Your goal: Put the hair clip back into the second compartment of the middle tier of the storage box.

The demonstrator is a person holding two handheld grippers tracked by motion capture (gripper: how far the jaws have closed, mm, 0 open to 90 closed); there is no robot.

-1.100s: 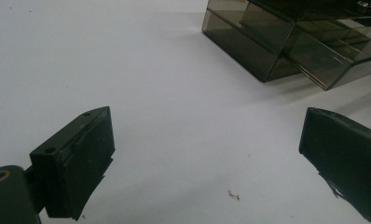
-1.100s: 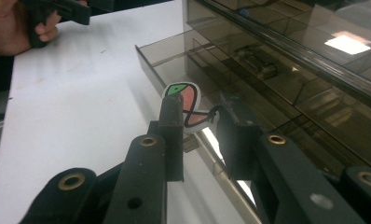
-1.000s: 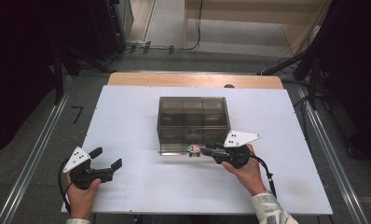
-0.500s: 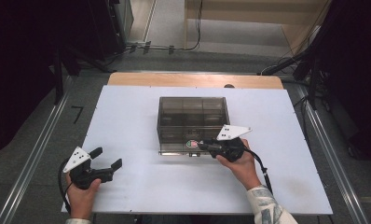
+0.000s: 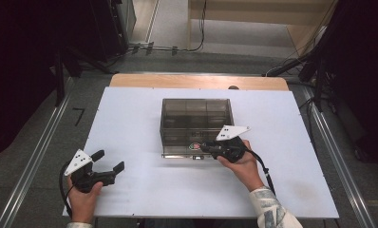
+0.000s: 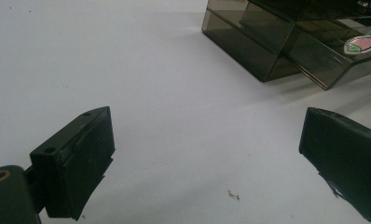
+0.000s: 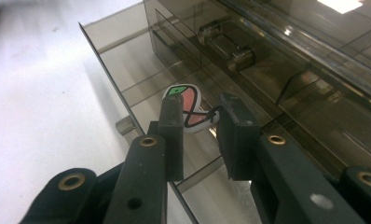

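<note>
White board (image 5: pixel 144 190) covers the table, with dark floor around it. At far left the left gripper (image 5: pixel 112 167) rests near the front edge, jaws wide apart and empty, bare surface ahead of it. Mid-table stands the smoky plastic organizer box (image 5: pixel 196 114). Its front flap looks swung down, and the right gripper (image 7: pixel 200 119) is clamped on a small red-and-green sticker tag (image 7: pixel 189 105) there. The step seems to be working this tag at the front panel; next calls for a gentle, straight pull, with open room toward the person.

Your right gripper (image 5: pixel 207 147) has crept up along the smoky plastic box (image 5: pixel 196 110), its jaws closed around the small red-and-green piece (image 5: pixel 195 146) at the box's front edge.
</note>
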